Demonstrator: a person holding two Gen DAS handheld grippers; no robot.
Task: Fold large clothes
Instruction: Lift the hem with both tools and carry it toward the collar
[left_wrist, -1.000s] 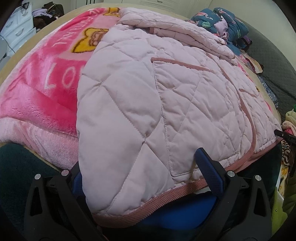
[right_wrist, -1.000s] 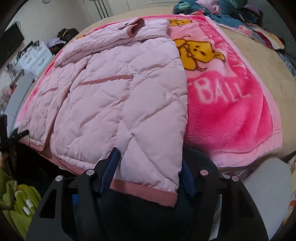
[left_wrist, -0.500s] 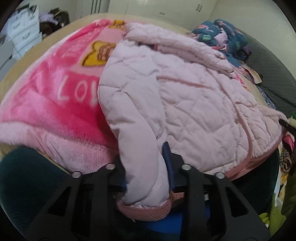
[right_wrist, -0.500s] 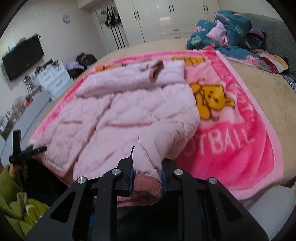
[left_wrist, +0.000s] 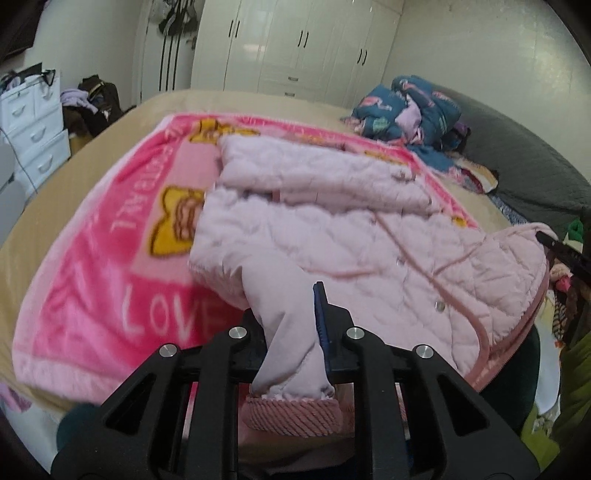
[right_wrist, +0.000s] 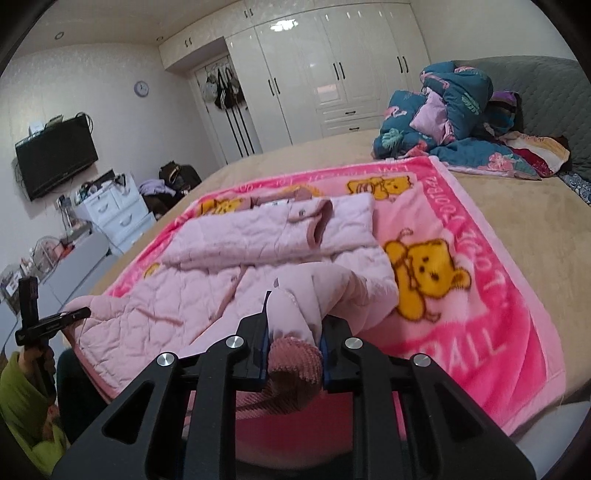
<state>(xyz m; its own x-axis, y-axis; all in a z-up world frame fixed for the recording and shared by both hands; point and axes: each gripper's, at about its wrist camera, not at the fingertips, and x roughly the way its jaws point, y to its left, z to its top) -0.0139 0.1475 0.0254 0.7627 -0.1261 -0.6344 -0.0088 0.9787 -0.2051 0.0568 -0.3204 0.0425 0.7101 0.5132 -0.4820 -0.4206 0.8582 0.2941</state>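
A pale pink quilted jacket (left_wrist: 332, 229) lies on a bright pink bear-print blanket (left_wrist: 110, 288) on the bed, with its sleeves folded across the top. My left gripper (left_wrist: 291, 332) is closing its jaws on one bottom corner, and the ribbed pink hem (left_wrist: 291, 413) is pinched between the pads and lifted. In the right wrist view my right gripper (right_wrist: 293, 332) is closing on the other bottom corner of the jacket (right_wrist: 229, 266). Its ribbed hem (right_wrist: 295, 358) bunches between the pads. The left gripper's tip (right_wrist: 55, 321) shows at the jacket's far corner.
A heap of blue floral bedding (right_wrist: 443, 122) lies by the grey headboard (left_wrist: 517, 166). White drawers (left_wrist: 29, 129) and a wall television (right_wrist: 55, 158) stand left of the bed. White wardrobes (right_wrist: 332, 74) line the far wall. A green sleeve (right_wrist: 22, 406) is at lower left.
Both grippers went from open around the jacket's bottom hem to shut on it. Both then rose and tilted up, lifting the hem corners off the bed edge.
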